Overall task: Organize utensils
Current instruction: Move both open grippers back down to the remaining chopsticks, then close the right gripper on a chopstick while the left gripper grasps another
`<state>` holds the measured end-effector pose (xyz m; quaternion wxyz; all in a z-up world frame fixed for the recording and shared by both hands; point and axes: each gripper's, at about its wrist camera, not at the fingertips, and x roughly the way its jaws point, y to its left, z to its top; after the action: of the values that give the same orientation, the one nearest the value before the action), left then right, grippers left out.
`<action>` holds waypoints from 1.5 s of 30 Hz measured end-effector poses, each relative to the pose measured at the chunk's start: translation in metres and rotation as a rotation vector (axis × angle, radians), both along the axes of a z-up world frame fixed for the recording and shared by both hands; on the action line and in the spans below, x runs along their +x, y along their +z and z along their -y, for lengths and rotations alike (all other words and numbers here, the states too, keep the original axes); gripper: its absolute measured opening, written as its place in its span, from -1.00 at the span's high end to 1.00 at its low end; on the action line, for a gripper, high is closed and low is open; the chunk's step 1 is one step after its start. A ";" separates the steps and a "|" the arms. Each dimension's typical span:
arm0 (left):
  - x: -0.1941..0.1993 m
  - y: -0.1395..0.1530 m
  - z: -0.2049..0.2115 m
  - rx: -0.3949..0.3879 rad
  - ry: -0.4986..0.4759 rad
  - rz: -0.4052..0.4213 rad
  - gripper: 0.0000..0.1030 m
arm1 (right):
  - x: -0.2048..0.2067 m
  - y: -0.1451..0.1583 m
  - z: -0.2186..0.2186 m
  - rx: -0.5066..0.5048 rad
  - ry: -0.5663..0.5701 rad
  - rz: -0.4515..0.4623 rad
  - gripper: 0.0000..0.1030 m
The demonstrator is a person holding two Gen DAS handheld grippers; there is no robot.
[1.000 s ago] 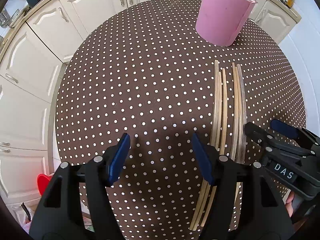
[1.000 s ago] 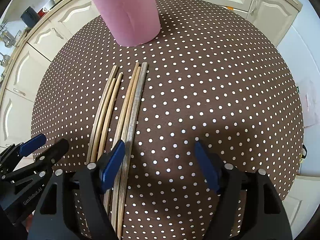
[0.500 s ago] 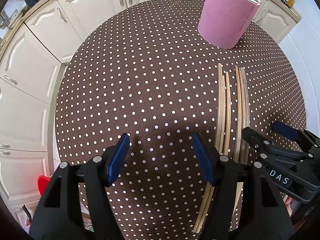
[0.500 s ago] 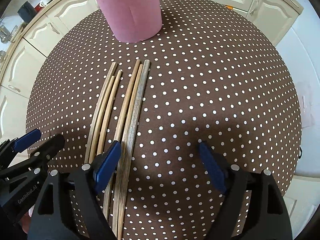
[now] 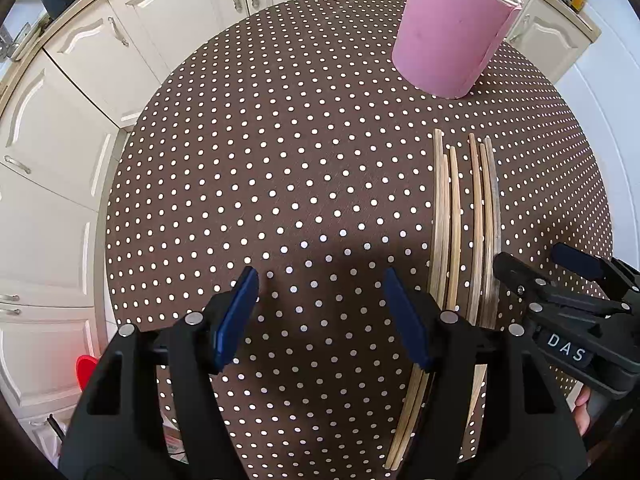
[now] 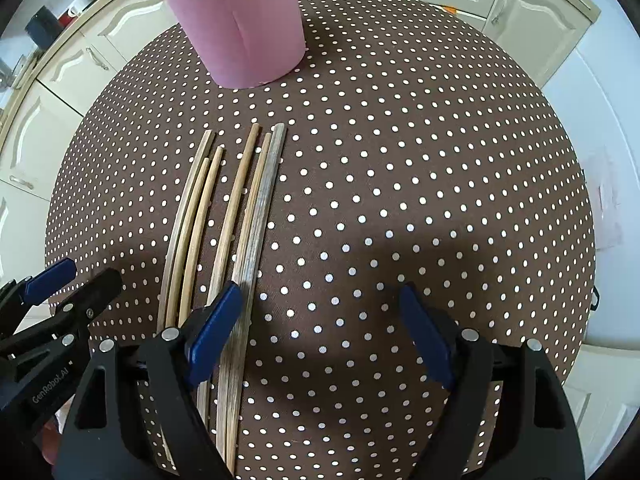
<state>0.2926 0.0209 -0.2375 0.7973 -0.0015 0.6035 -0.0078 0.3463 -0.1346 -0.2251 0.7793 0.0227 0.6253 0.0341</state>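
In the left wrist view we see our left gripper (image 5: 320, 312) pointing down at the round table (image 5: 280, 140) with its brown cloth and white dots. Its two blue fingers (image 5: 238, 316) stand well apart, and only bare cloth lies between them. They hold nothing. The wooden chopsticks (image 5: 464, 216) lie flat in a row just to the right of the right-hand finger, six of them side by side. Past their far tips stands the pink cup (image 5: 448, 32), upright, with a few sticks already poking out of its top. Our right gripper (image 5: 548, 268) shows at the right edge, its nearer finger over the outer chopsticks

In the right wrist view our right gripper (image 6: 320, 324) has just been opening, and its blue fingers (image 6: 216, 332) now stand wide apart with nothing between them but dotted cloth. The left-hand finger sits over the chopsticks (image 6: 248, 216); we cannot tell if it touches them. The pink cup (image 6: 236, 20) stands near their far ends. Our left gripper (image 6: 72, 280) peeks in at the left edge, beside the row
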 end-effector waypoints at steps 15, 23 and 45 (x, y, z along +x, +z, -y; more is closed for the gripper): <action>0.006 0.004 0.016 0.008 -0.007 0.006 -0.30 | 0.009 -0.004 -0.022 -0.029 0.015 -0.053 -0.24; 0.013 0.006 0.015 -0.006 -0.011 0.000 -0.30 | 0.009 -0.006 -0.043 -0.082 0.099 -0.038 0.21; 0.024 -0.011 0.066 -0.056 -0.076 -0.062 -0.37 | 0.010 0.003 0.004 0.091 0.011 -0.013 0.89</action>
<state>0.3161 -0.0449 -0.2482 0.7769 -0.0013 0.6273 -0.0550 0.3558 -0.1390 -0.2224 0.7731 0.0549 0.6285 0.0664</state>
